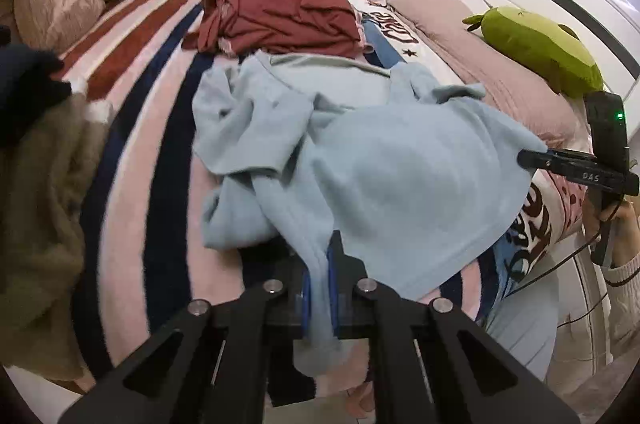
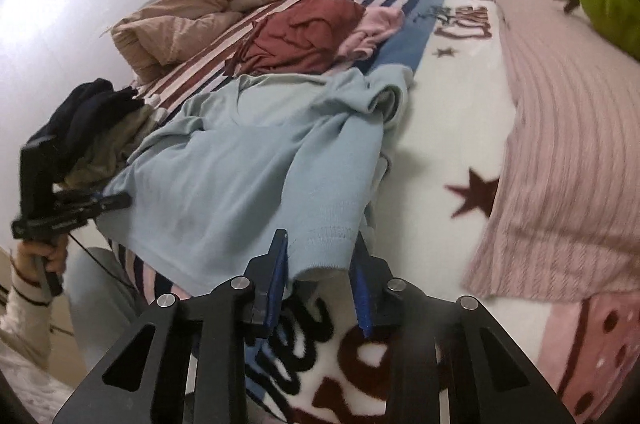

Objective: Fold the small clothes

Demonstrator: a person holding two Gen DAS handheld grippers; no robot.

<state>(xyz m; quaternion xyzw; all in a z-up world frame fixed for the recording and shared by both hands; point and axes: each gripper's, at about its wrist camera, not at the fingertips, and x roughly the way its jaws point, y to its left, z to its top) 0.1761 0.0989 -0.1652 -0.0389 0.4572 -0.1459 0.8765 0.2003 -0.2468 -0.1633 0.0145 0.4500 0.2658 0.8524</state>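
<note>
Gripping blue shirt [image 1: 400, 175], both claws

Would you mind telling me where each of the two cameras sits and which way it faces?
Left wrist: sits on the left gripper, looking down along its fingers across the bed; own jaws clamp the light blue shirt; right gripper and its hand at the right edge.
Right wrist: sits on the right gripper, facing the same bed; the shirt's hem lies between its jaws; left gripper and hand at the left edge.
Shared: shirt, dark red garment, green plush toy.
</note>
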